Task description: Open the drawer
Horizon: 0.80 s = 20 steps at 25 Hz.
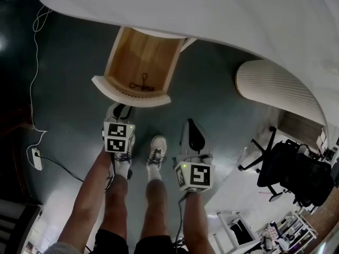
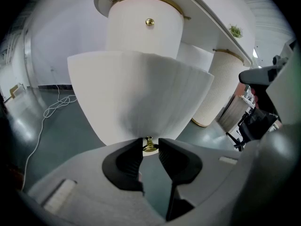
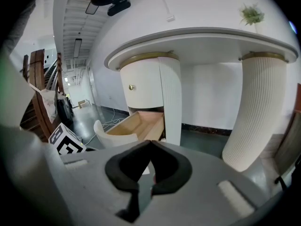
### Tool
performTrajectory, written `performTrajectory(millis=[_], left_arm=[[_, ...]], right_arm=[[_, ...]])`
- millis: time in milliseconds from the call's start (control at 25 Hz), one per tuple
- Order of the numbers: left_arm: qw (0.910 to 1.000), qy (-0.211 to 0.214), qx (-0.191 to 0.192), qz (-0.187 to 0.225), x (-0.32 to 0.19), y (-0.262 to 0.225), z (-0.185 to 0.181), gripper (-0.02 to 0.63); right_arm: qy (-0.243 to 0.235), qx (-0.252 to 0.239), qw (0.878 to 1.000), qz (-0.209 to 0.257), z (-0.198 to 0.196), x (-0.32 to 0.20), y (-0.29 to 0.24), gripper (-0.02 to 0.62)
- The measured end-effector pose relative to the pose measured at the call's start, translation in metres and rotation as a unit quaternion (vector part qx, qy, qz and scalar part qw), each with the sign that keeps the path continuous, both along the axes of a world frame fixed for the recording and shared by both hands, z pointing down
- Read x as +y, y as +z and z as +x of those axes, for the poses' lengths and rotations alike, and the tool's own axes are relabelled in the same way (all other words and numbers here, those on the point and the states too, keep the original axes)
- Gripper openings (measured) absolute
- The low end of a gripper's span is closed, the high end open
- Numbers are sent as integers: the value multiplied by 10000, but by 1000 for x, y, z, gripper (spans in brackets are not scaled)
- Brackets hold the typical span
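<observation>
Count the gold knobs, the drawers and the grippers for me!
Knobs: 2
Drawers: 2
Grippers: 2
Total: 6

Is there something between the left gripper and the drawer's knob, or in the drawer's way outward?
Nothing visible. The left gripper has its jaws on the brass knob of the drawer. Ahead of the drawer front, only the person's shoes stand on the floor, apart from it.
</observation>
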<state>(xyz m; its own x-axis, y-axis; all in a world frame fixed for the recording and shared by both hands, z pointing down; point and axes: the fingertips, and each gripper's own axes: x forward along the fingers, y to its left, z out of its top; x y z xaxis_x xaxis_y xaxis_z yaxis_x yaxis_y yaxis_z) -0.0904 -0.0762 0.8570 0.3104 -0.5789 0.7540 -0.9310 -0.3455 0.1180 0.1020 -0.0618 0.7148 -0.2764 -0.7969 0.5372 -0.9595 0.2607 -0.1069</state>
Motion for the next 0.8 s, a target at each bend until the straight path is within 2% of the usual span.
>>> performTrajectory(millis=[640, 800], left_arm=[[9998, -87, 32, -171, 25, 3, -5, 114], [9999, 33, -71, -123, 24, 1, -5, 114]], right_arm=[[-22, 7, 10000, -55, -6, 12, -3, 3], [-35, 17, 10000, -59, -8, 13, -3, 3]])
